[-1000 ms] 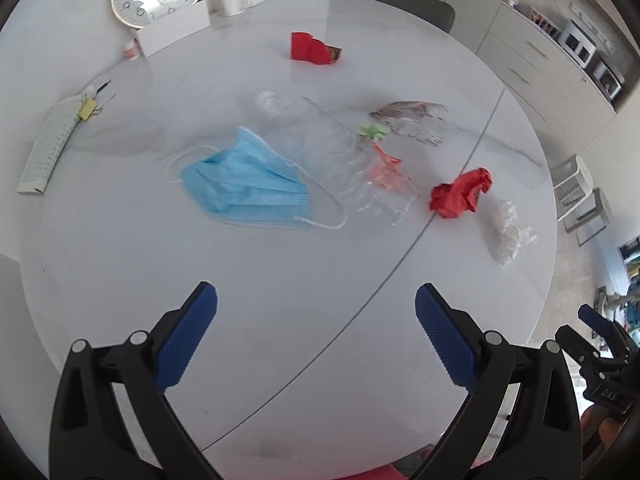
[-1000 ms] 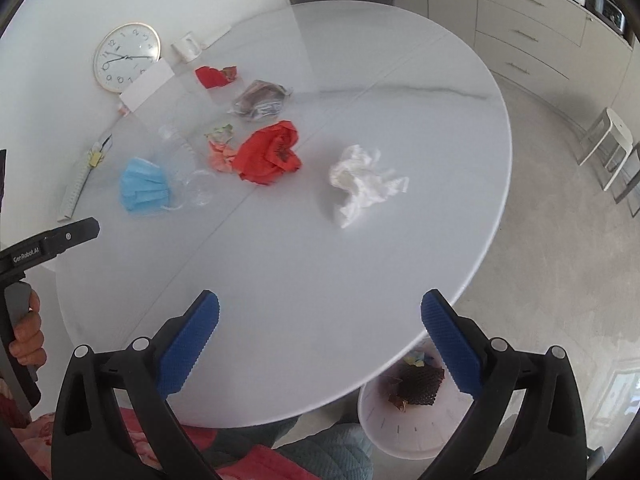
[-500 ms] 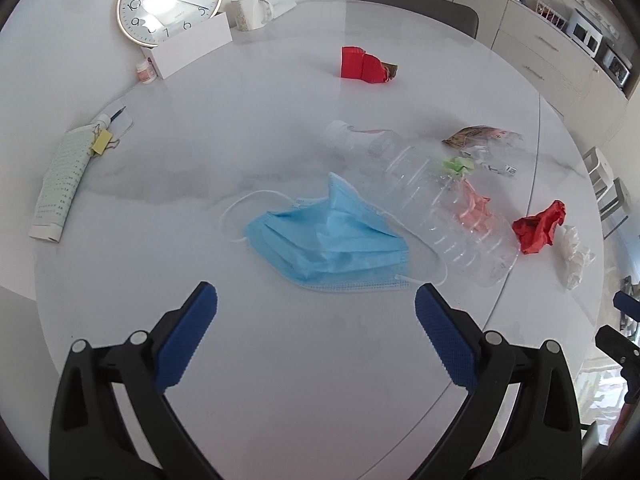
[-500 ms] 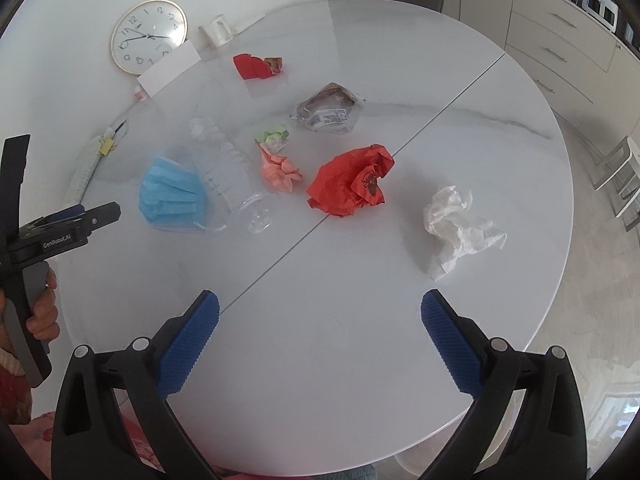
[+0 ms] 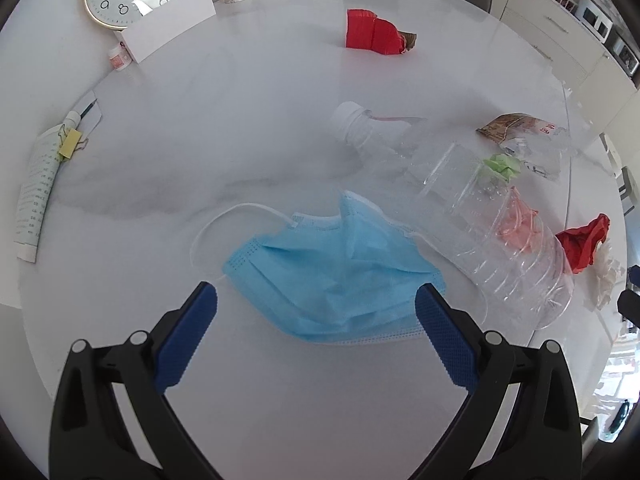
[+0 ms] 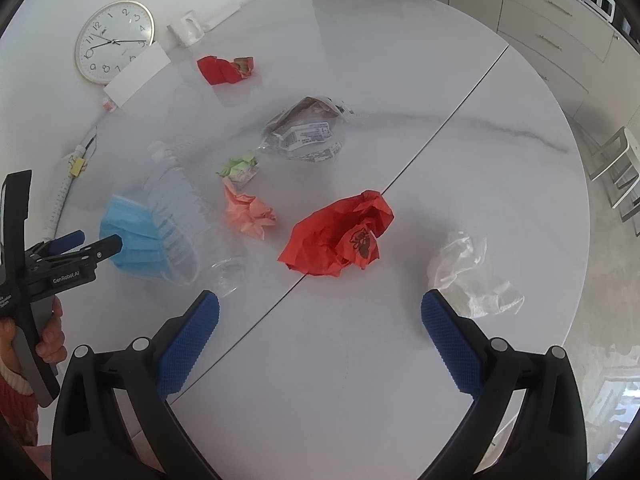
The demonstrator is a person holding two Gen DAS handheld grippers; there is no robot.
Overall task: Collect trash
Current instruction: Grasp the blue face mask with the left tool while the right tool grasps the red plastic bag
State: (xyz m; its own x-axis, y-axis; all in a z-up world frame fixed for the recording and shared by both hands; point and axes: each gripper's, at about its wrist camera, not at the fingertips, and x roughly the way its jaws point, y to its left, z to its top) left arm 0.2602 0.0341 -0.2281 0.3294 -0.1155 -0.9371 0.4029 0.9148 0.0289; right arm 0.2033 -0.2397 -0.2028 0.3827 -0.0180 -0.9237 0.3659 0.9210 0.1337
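Step in hand: first pickup, judged; left gripper (image 5: 316,300) jaws apart, straddling blue face mask (image 5: 336,276) lying flat near the table (image 6: 360,380) left edge beside the clear bottle (image 5: 472,208). Next: lower and close on the limp fabric. Right gripper (image 6: 320,312) jaws apart, empty; left tool reads "GenRobot.AI".

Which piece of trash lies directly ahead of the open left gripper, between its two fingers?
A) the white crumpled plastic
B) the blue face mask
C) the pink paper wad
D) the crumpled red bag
B: in the left wrist view the blue face mask lies flat on the table right between the fingers of the open left gripper, not yet gripped.
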